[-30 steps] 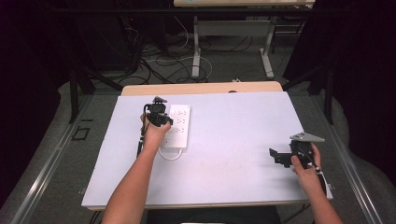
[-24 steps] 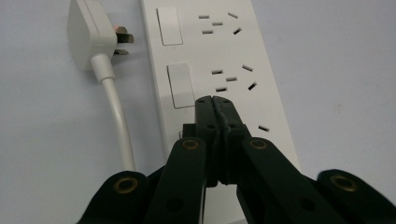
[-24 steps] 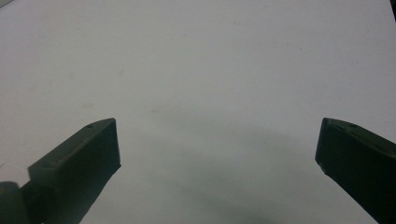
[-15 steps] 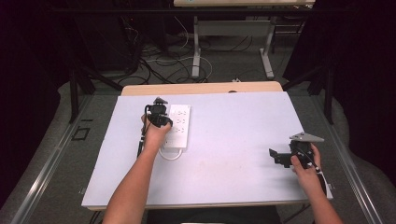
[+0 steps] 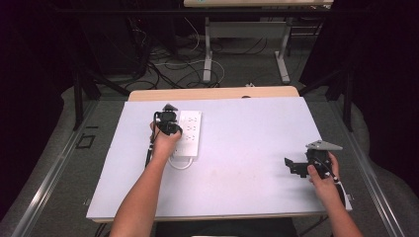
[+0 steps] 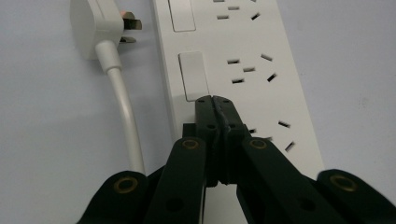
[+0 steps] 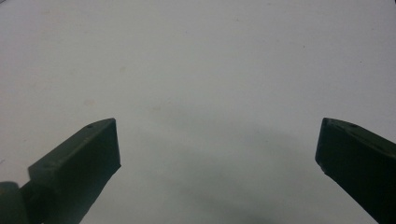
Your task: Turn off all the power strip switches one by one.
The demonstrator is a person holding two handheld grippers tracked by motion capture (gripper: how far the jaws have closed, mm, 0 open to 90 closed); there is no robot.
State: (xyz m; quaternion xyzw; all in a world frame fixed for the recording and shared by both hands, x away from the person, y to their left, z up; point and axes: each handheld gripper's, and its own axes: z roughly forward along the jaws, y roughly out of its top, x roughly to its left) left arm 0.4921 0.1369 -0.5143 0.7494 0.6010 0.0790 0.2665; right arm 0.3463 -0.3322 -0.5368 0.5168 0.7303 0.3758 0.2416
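A white power strip (image 5: 189,132) lies on the white table (image 5: 247,133), left of centre. My left gripper (image 5: 170,126) is over its left edge. In the left gripper view the gripper (image 6: 214,100) is shut, jaws pressed together with nothing between them, and its tip touches the lower end of a white rocker switch (image 6: 193,74) on the power strip (image 6: 243,70). The strip's white plug (image 6: 100,21) and cable (image 6: 123,107) lie beside it. My right gripper (image 5: 292,165) hovers near the table's right front, and in its own view the right gripper (image 7: 217,142) stands open over bare tabletop.
The white cable loops out at the strip's near end (image 5: 180,163). A wooden table edge (image 5: 212,93) shows behind the white top. Cables and desk legs (image 5: 207,54) lie on the floor beyond. Dark curtains flank both sides.
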